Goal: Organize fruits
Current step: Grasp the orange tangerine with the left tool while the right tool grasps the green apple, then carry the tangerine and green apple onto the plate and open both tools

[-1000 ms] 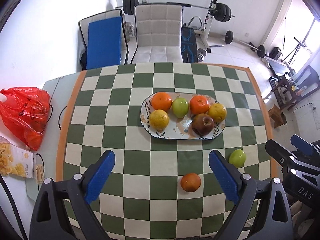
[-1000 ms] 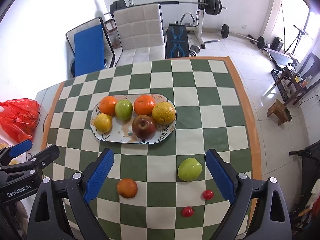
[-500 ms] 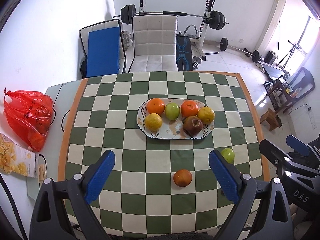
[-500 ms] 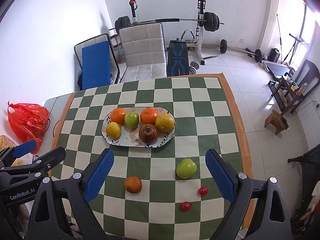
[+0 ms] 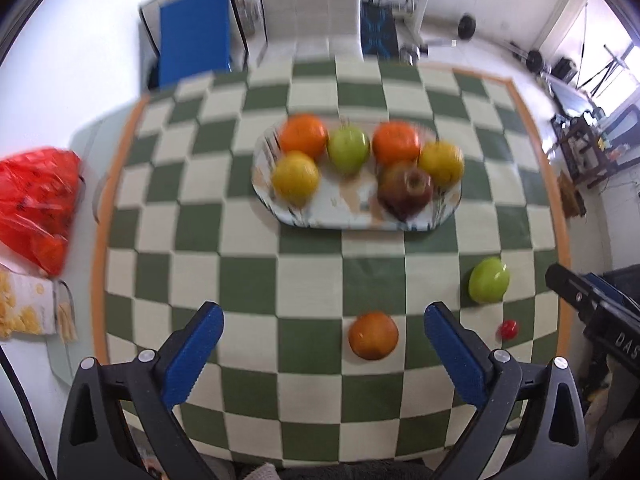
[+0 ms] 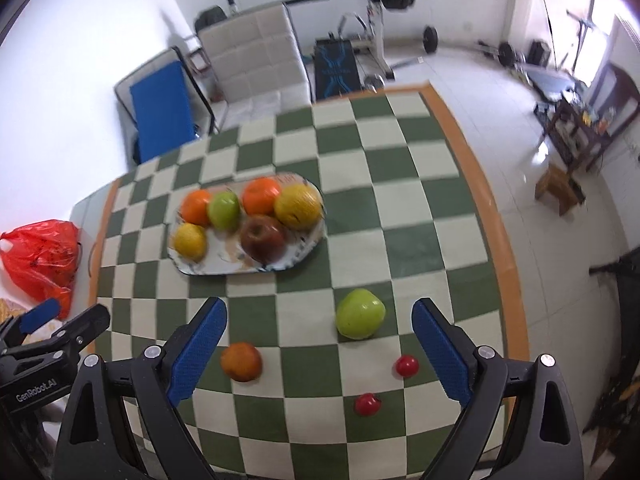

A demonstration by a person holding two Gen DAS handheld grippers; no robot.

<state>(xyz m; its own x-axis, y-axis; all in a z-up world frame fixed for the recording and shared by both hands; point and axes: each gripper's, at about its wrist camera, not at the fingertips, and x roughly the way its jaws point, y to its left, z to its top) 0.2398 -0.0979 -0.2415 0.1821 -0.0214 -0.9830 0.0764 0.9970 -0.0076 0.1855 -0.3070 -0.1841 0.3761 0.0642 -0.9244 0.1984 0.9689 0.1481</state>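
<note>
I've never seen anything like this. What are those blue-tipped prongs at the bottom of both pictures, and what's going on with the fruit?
There is no robot here: a person holds a two-finger gripper in each hand, each with a fisheye camera looking along its fingers. One picture is from the left gripper, the other from the right gripper. Both are open and hold nothing. On the checkered tablecloth a plate carries six fruits. Loose in front of it lie an orange, a green apple and two small red fruits, perhaps cherry tomatoes.
</note>
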